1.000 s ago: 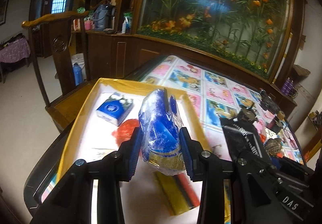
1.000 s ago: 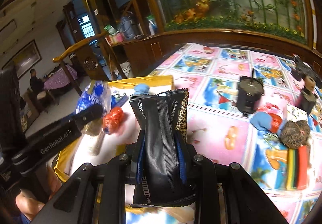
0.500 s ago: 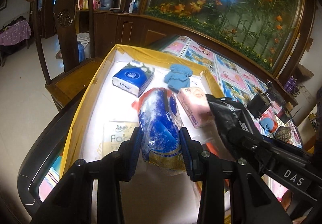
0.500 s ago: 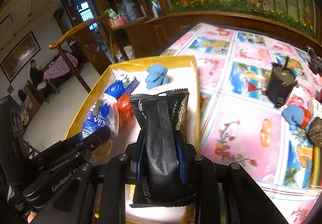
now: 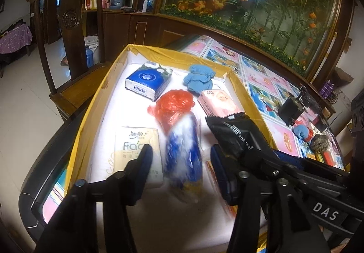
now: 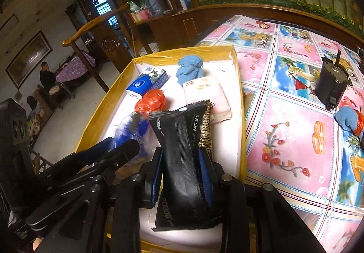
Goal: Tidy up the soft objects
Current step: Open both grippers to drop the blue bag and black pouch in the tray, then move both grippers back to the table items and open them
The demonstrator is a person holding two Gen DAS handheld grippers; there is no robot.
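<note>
My left gripper [image 5: 182, 162] is open over the yellow-rimmed box [image 5: 100, 93]. The blue and white plastic-wrapped pack [image 5: 183, 153] is between its fingers, blurred, apart from both pads, dropping into the box. My right gripper [image 6: 182, 171] is shut on a black packet [image 6: 182, 153] and holds it over the box's near right part; the black packet also shows in the left wrist view [image 5: 234, 132]. In the box lie a blue Vinda tissue pack [image 5: 147, 82], a red plastic bag [image 5: 174, 107], a blue knitted piece [image 5: 200, 80], a pink tissue pack [image 5: 218, 102] and a beige tissue pack [image 5: 136, 146].
The box [image 6: 238, 84] stands at the left end of a table with a picture cloth [image 6: 291, 139]. On the cloth are a black motor-like cylinder [image 6: 332, 84], a blue and red soft thing [image 6: 350, 118] and other small items. A wooden chair [image 5: 68, 25] stands behind the box.
My left gripper has opened and let go of the blue and white pack, which is falling into the box. Both grippers moved lower over the box. The right gripper still holds the black packet.
</note>
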